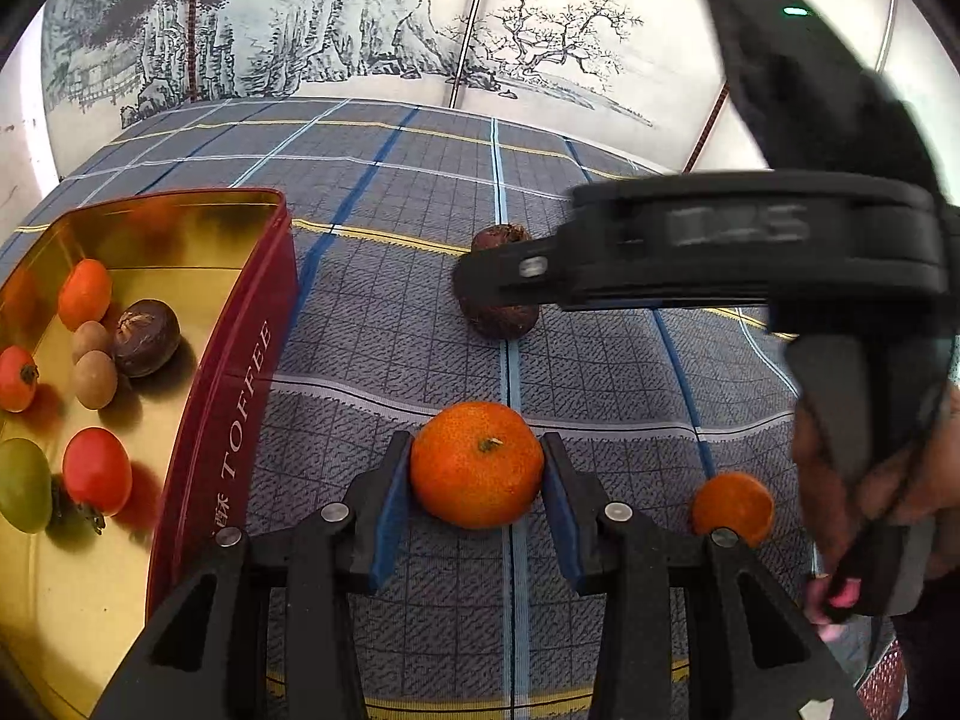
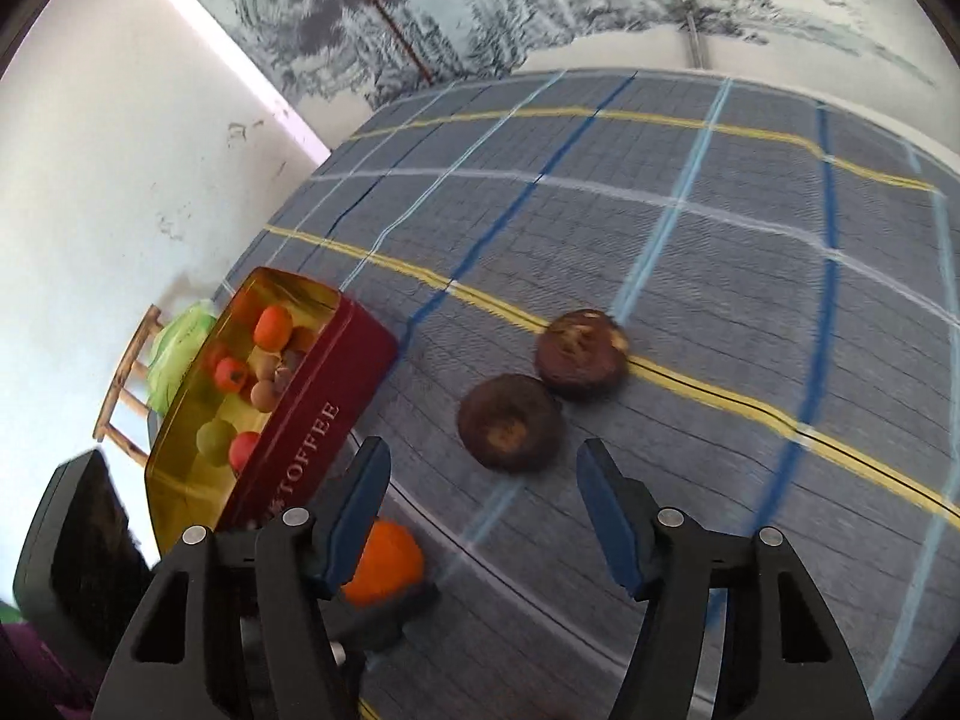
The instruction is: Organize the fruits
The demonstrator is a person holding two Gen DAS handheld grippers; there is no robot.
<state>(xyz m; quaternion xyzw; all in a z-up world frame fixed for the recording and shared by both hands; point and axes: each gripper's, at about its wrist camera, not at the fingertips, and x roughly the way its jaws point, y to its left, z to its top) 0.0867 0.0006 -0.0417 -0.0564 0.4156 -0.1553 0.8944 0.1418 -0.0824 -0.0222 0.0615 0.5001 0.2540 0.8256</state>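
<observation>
Orange fills the middle of my left wrist view: a mandarin sits on the checked cloth between the blue pads of my left gripper, stem up. Both pads lie right against its sides, so I read the jaws as narrowed onto the fruit and gripping it. A smaller orange fruit lies just beside the right finger, partly hidden behind it.

To the left stands the red toffee tin, its gold inside holding several small orange-red fruits, two tan round ones, a dark brown one and a green one at the edge. The mandarin is outside the tin, near its red wall.

Further back on the cloth I see a dark brown fruit with one finger of my right gripper across it; the blurred black body of that tool reaches in from the right, with a hand on its handle.

From the right wrist camera, my right gripper stands about half open with nothing between the pads. Two dark brown fruits lie touching each other on the cloth just ahead of the fingertips. The tin is off to the left, and the mandarin shows low down behind the left finger, in the other gripper's jaws.
</observation>
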